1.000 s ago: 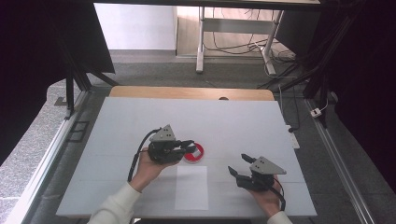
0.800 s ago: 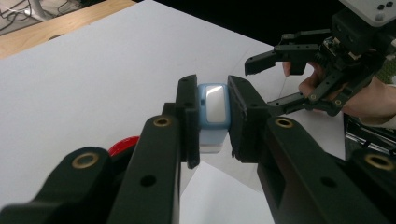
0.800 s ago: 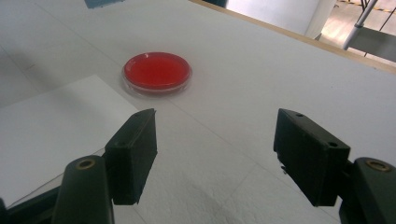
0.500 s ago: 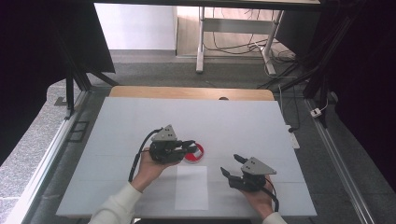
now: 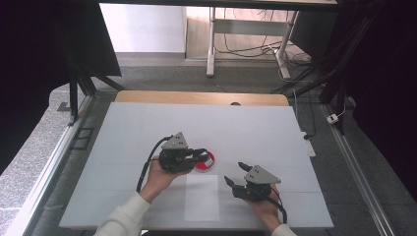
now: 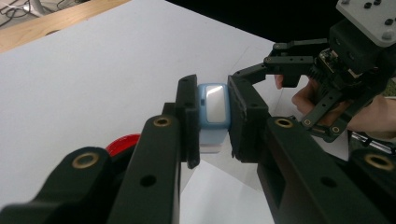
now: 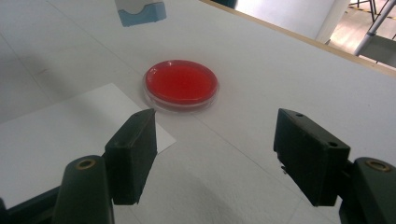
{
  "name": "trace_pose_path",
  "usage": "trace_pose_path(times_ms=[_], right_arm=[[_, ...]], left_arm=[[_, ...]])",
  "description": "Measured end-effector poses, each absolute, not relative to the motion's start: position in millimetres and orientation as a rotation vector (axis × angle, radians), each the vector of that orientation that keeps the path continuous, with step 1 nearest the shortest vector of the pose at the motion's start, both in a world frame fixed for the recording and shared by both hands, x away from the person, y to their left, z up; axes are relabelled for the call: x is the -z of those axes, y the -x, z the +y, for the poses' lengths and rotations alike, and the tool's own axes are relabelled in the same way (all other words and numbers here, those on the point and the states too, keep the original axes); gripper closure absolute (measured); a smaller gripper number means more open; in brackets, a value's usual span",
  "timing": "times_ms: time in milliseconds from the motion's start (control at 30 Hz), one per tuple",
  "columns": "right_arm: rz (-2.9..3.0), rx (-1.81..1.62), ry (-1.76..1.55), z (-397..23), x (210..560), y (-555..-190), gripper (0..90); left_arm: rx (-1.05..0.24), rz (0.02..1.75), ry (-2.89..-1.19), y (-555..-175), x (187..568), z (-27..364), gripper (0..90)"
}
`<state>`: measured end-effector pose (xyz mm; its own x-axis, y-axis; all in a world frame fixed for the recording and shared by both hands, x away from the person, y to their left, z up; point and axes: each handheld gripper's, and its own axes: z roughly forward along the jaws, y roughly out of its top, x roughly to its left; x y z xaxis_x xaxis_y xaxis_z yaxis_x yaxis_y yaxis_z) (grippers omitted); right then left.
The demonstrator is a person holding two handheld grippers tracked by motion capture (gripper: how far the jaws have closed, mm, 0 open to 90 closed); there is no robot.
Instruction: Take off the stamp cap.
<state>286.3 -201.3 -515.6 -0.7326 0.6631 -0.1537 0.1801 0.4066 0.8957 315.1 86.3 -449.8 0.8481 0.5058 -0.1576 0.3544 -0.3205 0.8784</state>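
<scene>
The left gripper (image 5: 199,155) has its jaws clamped on a small pale-blue block (image 6: 211,112) with a glossy whitish face, pinched across its narrow width. It looks like a light, rigid piece of plastic, perhaps a small device or cap; the smooth faces could slip, so I would judge the flat side walls, where the jaws press now, the right place to hold it. It hangs clear of the worktop (image 5: 128,128), just above a red round dish (image 7: 181,84), which sits a little toward the person's edge from the middle, touching the far right corner of a white paper sheet (image 5: 201,196).

The block's long axis runs roughly up and down between the jaws, its glossy face turned back toward the left gripper's camera; its lower end shows a notch from the right gripper view.

The dish seems shallow, clear-walled and light, likely brittle, and best taken across its rim.

The right gripper (image 5: 235,174) stands wide open with nothing between its jaws, aimed at the dish from the near right.
</scene>
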Motion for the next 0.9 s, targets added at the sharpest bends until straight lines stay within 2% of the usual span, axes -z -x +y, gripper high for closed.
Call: trace_pose_path(times_ms=[900], right_arm=[[2.179, -1.289, -0.648, -164.2, 514.6, -290.2, 29.4]], left_arm=[[-0.15, 0.639, -1.933, -315.2, 451.9, 84.3, 74.5]])
